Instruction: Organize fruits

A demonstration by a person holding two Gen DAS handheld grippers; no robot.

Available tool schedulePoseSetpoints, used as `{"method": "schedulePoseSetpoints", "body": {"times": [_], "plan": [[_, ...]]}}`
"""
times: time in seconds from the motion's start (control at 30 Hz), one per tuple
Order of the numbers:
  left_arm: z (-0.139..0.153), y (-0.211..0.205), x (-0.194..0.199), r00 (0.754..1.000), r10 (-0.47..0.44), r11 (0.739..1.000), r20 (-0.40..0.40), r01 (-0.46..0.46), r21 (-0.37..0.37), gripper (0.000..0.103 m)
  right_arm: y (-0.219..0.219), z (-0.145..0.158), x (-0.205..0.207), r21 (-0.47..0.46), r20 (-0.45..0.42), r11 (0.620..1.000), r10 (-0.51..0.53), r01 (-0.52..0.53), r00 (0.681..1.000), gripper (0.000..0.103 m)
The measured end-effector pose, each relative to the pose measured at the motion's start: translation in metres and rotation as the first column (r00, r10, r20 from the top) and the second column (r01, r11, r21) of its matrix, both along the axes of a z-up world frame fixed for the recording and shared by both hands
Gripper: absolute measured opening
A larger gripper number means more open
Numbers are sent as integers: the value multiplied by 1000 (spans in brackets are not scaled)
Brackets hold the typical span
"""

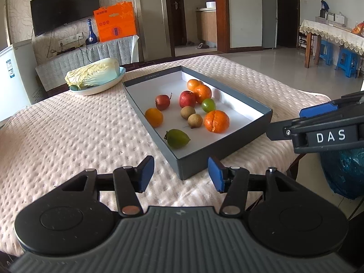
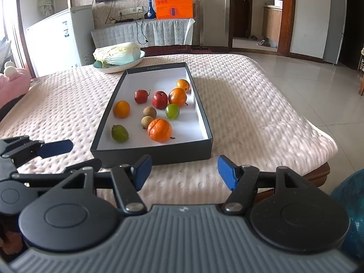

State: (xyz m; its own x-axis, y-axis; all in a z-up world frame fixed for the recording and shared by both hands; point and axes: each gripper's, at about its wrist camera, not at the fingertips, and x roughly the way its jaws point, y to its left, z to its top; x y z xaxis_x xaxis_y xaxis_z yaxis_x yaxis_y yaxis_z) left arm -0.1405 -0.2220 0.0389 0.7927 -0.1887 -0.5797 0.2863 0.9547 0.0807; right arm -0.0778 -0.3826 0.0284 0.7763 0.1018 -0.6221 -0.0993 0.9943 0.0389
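A dark grey box (image 1: 227, 146) (image 2: 152, 153) with a white inside lies on the quilted table. It holds several fruits: oranges (image 1: 216, 121) (image 2: 159, 130), red apples (image 1: 187, 99) (image 2: 159, 100), brown kiwis (image 1: 195, 120) (image 2: 149, 112), a green grape-like fruit (image 1: 208, 104) (image 2: 172, 111) and a green oval fruit (image 1: 177, 138) (image 2: 119, 133). My left gripper (image 1: 181, 174) is open and empty just before the box's near corner. My right gripper (image 2: 184, 173) is open and empty before the box's near wall. Each gripper shows at the edge of the other's view.
A pale blue plate (image 1: 113, 82) (image 2: 122, 67) with a napa cabbage (image 1: 93, 72) (image 2: 117, 53) stands behind the box on the left. The table's right edge (image 2: 318, 141) drops to a tiled floor. A blue bag (image 1: 345, 173) hangs at the right.
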Motion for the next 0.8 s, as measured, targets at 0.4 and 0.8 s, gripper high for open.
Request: {"method": "schedulePoseSetpoints", "body": {"times": [0.4, 0.8], "plan": [[-2, -2, 1, 1000, -13, 1000, 2, 13, 3, 63, -2, 0, 0, 3, 1, 1000, -10, 10, 1000, 67], [-3, -3, 1, 1000, -4, 1000, 25, 4, 15, 63, -3, 1, 0, 2, 6, 1000, -19, 19, 1000, 67]]}}
